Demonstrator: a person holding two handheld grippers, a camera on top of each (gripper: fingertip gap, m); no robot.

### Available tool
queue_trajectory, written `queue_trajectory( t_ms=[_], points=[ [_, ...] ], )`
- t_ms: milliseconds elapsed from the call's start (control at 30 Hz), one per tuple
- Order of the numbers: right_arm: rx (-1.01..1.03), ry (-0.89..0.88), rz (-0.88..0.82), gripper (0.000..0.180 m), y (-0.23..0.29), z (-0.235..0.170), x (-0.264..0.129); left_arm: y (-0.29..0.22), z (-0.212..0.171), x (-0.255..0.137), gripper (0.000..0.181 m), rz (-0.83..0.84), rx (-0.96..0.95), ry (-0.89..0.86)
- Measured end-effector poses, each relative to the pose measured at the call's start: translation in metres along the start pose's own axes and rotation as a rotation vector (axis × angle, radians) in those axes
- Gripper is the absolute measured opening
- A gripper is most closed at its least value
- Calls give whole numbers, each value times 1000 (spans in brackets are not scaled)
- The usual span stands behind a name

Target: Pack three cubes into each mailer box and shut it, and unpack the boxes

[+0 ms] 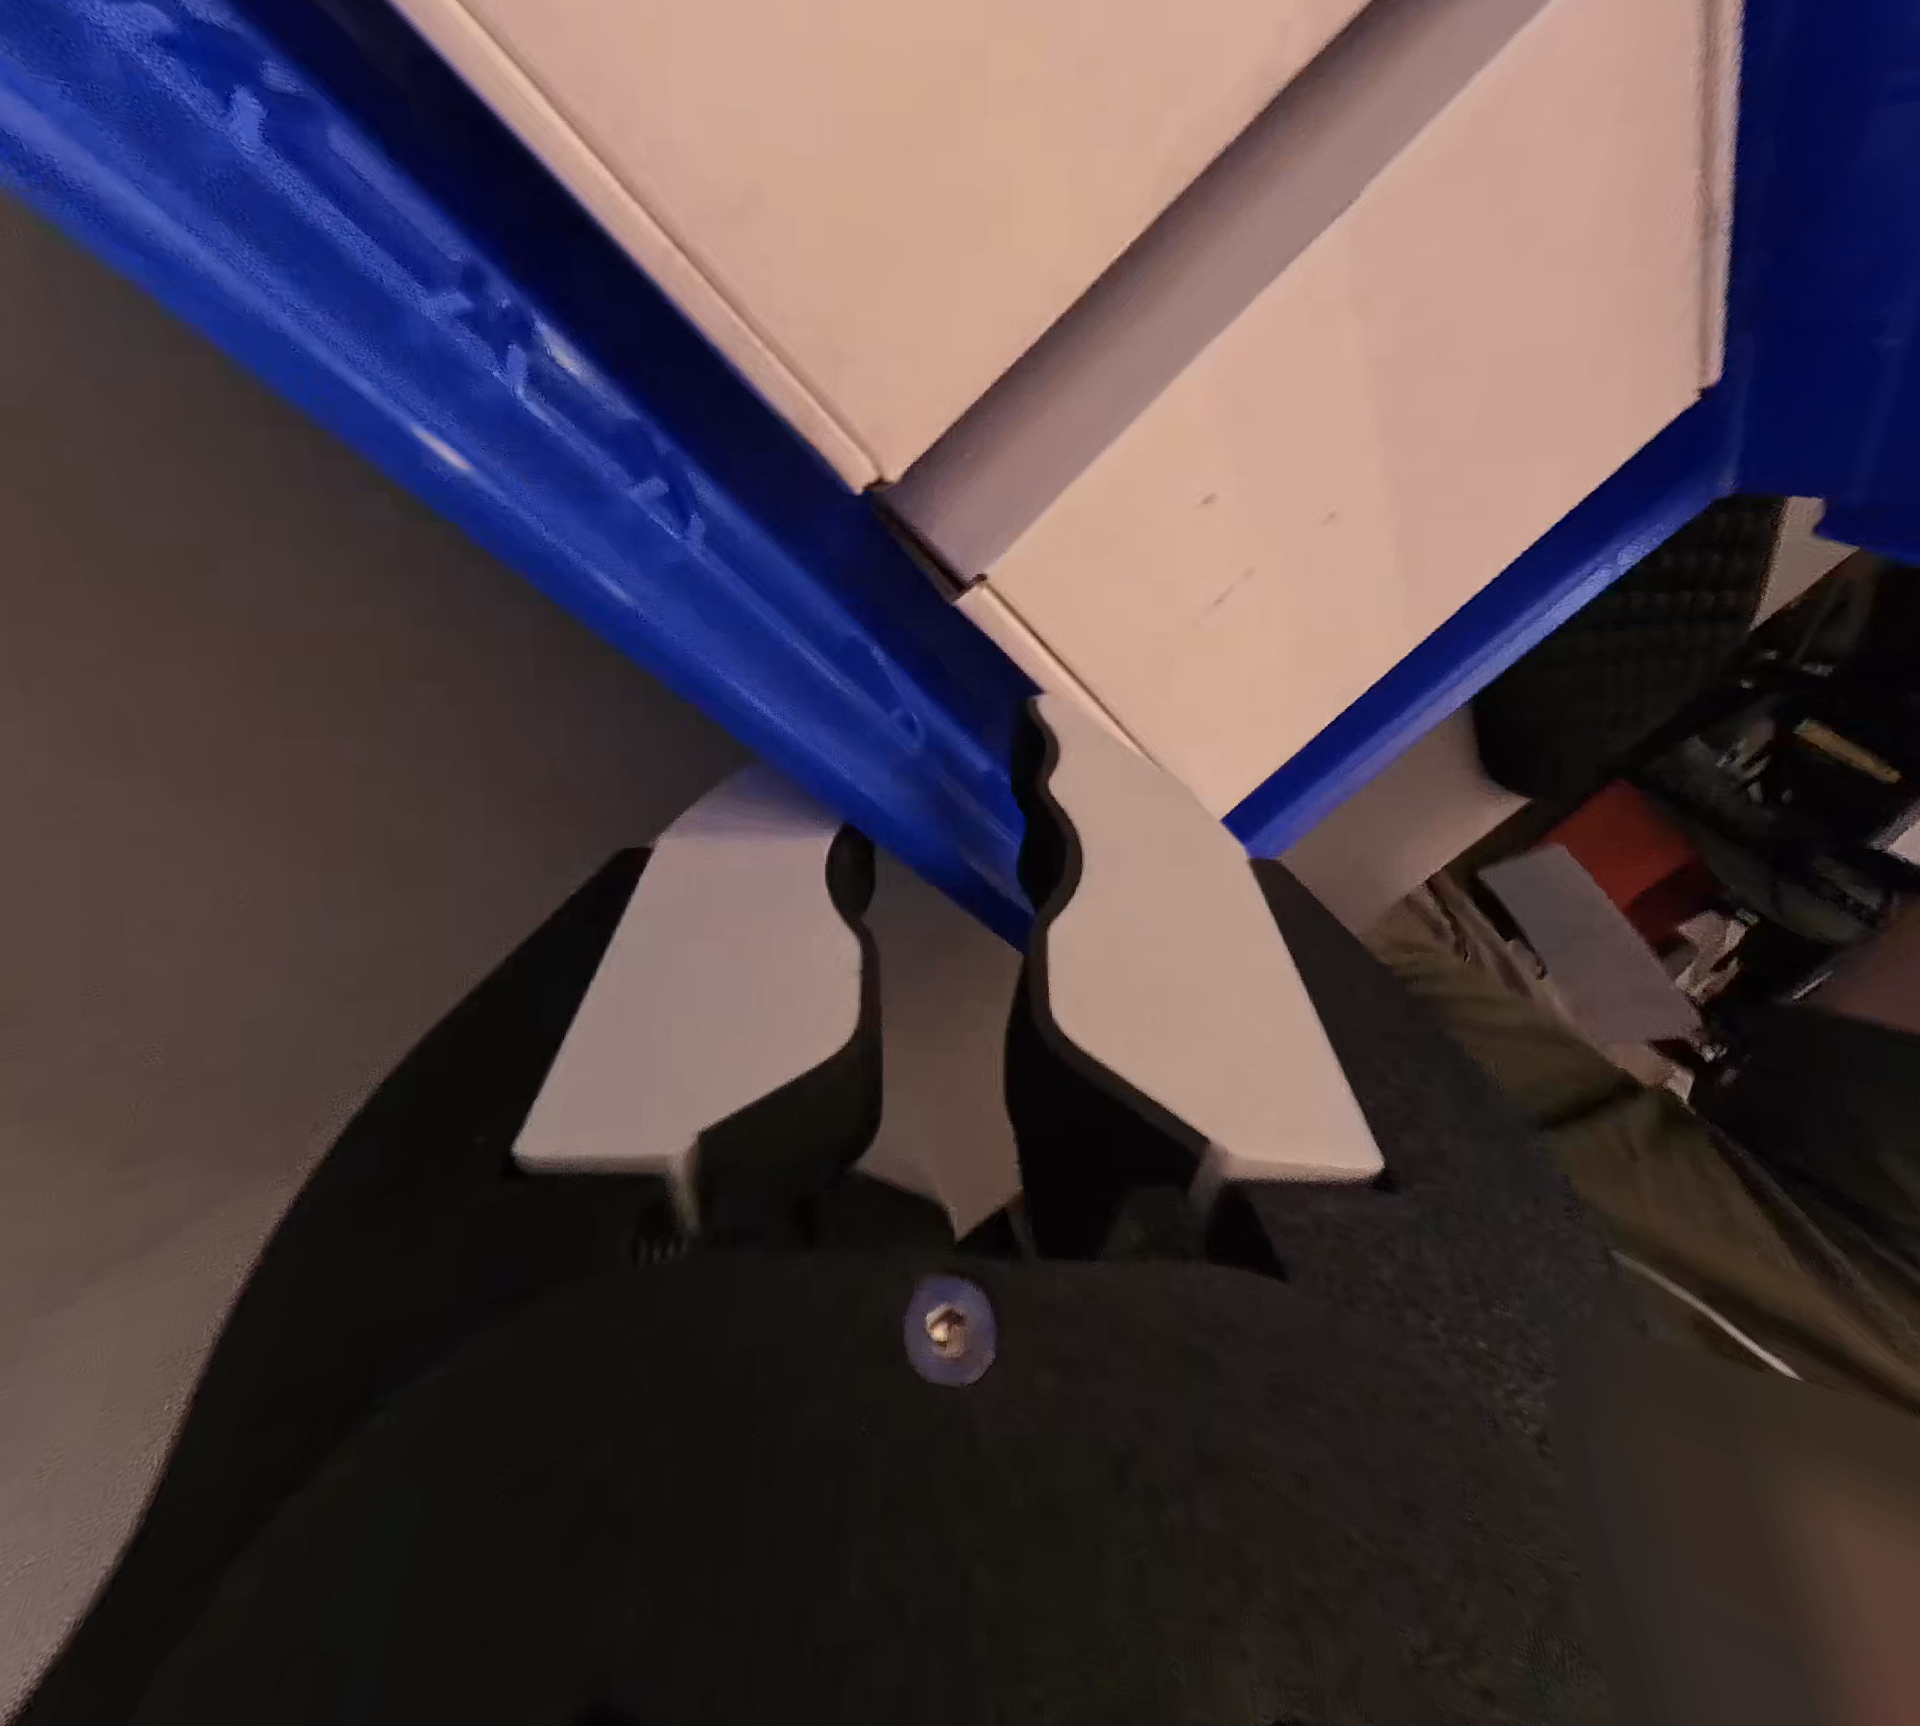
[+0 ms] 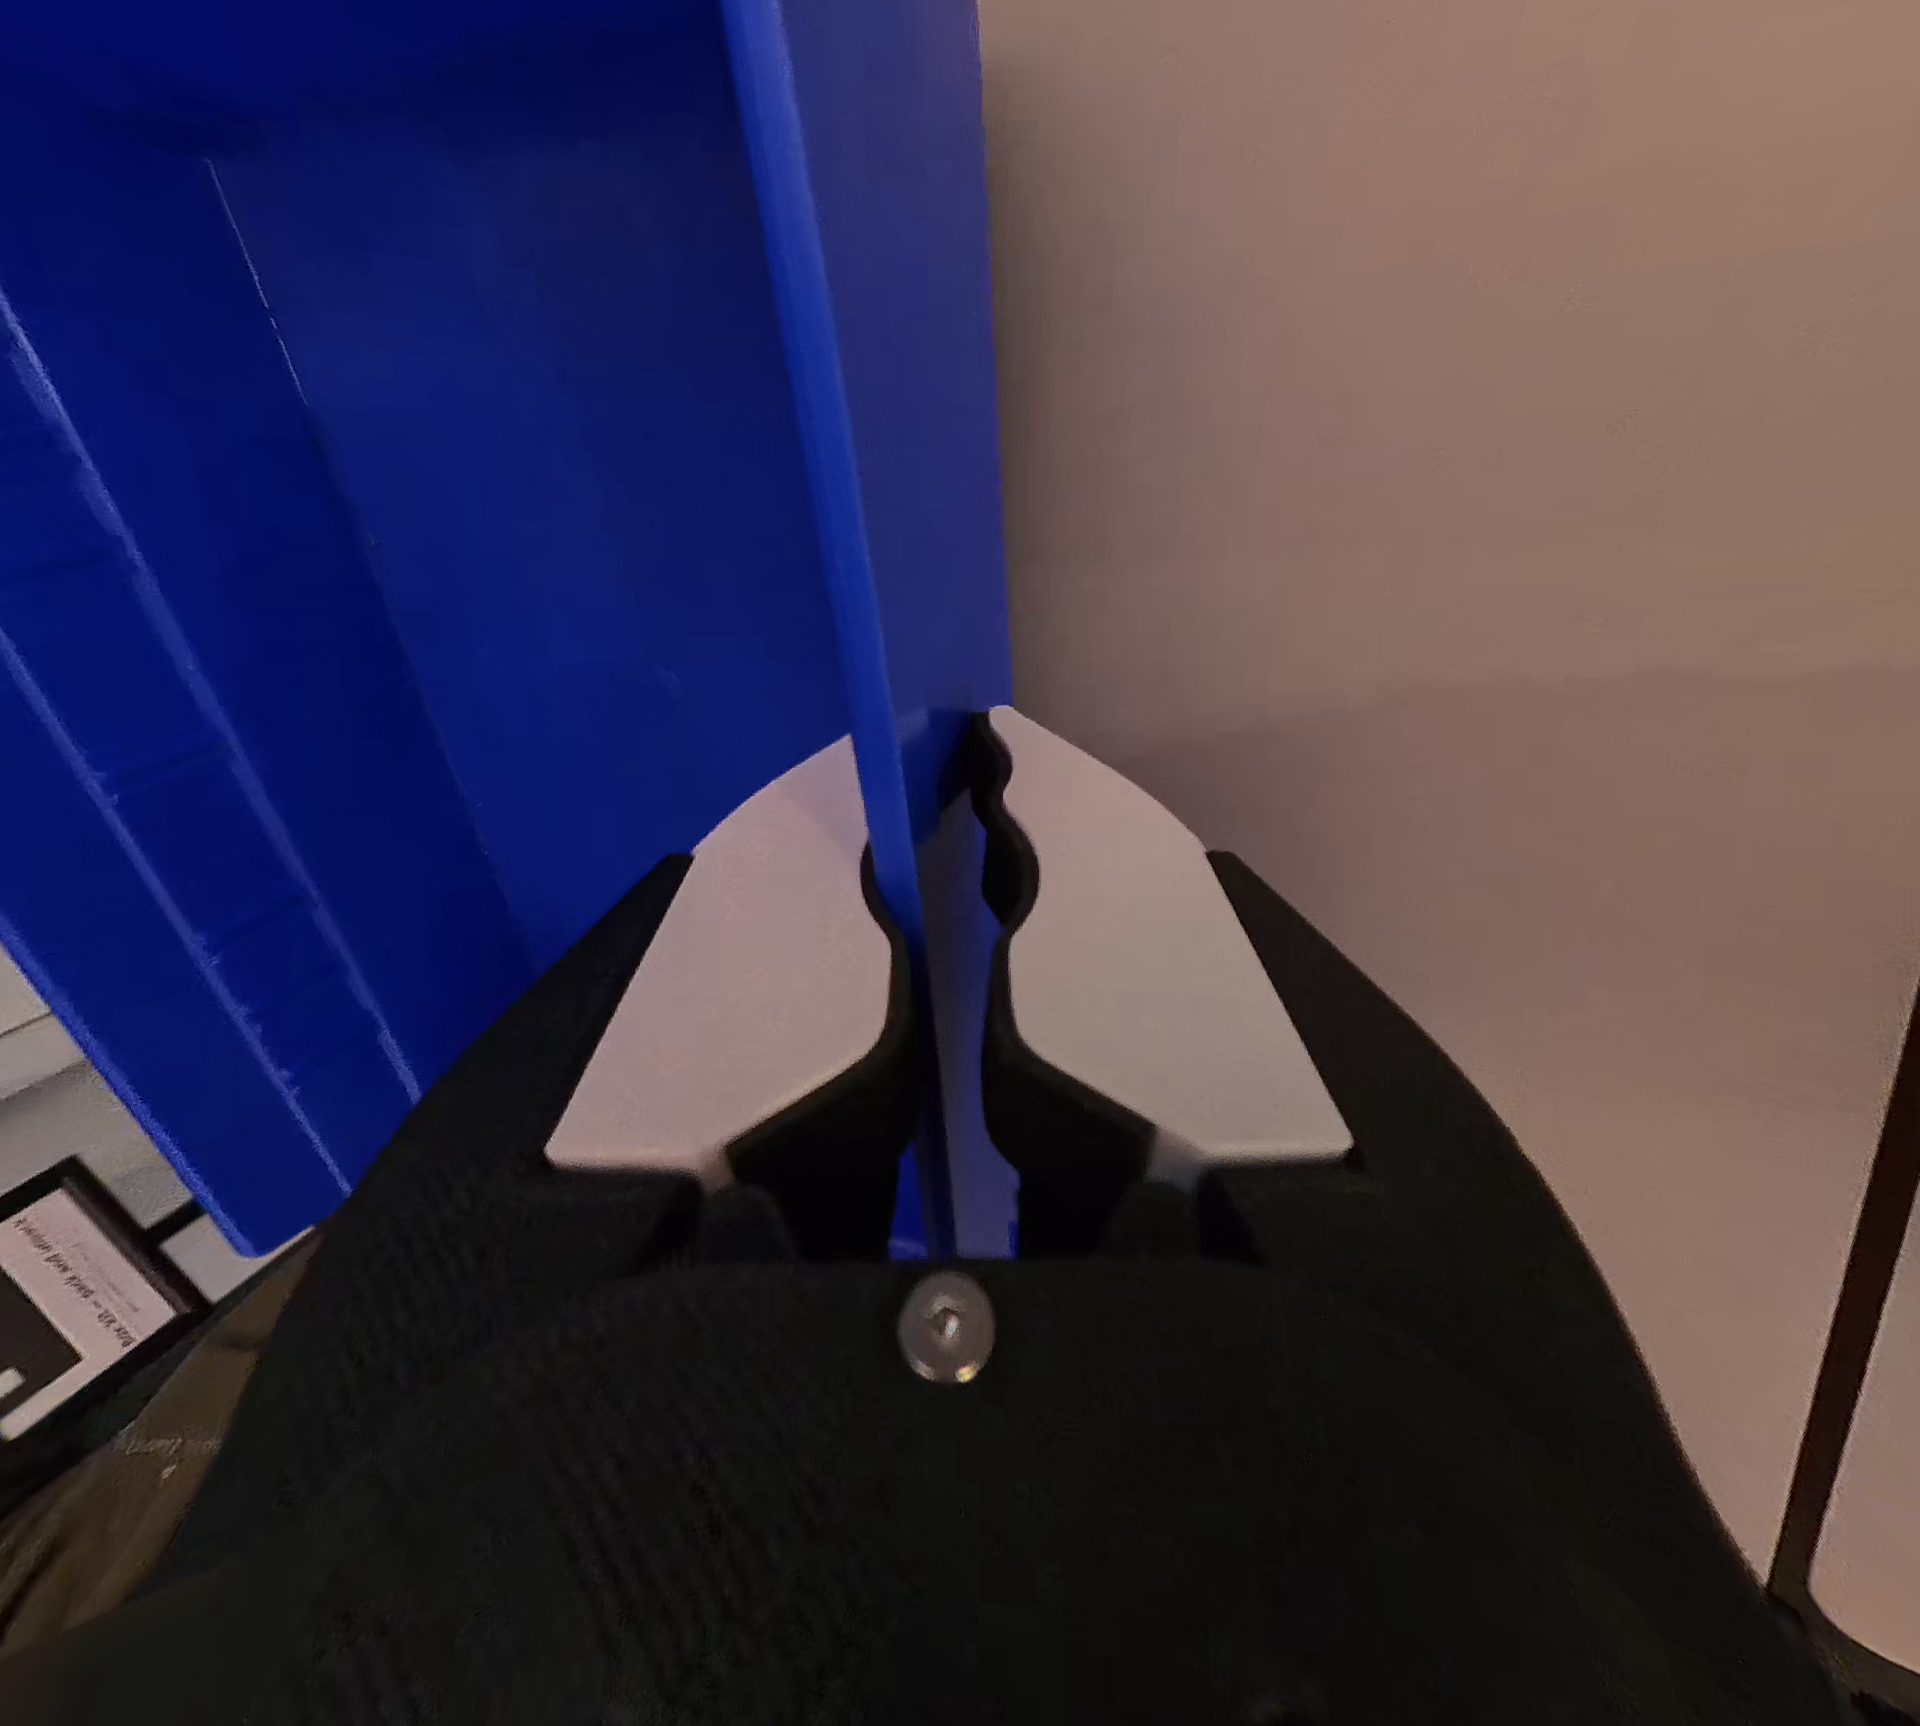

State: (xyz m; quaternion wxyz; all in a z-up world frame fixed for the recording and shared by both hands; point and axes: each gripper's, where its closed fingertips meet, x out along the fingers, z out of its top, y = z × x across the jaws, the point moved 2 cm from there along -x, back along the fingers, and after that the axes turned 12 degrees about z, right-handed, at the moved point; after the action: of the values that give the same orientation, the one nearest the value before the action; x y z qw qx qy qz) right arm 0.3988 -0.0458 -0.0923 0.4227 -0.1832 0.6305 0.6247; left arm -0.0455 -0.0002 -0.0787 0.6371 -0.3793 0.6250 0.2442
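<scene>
While both grippers pinch blue bin rim, left gripper [image 1: 951,855] clamps wall [image 1: 623,450] at 11 o'clock; right gripper [image 2: 940,855] clamps wall [image 2: 821,429] at 12; white mailer boxes [image 1: 1039,118] inside.

The left claw [image 1: 940,829] grips the rim of a blue plastic bin [image 1: 499,367], one white finger [image 1: 717,970] outside the wall and the other inside it, against the corner of a white mailer box [image 1: 1340,492]. A second white mailer box [image 1: 883,97], also shut, lies just beside the first inside the bin, its lid standing higher. A pale surface fills the left of the frame. At right, blurred dark equipment and a red object [image 1: 1631,835] show beyond the bin's corner.
</scene>
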Motion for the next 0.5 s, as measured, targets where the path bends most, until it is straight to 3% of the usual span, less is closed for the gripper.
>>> queue_trajectory(
  t_ms=[233, 500],
  points=[
    [-41, 52, -25, 8, 10, -4, 22, 19, -8, -3, 11, -118, -55, 69],
    [-56, 98, -40, 9, 41, 2, 48, 118, -55, -15, 4, -75, -124, -10]
  ],
)
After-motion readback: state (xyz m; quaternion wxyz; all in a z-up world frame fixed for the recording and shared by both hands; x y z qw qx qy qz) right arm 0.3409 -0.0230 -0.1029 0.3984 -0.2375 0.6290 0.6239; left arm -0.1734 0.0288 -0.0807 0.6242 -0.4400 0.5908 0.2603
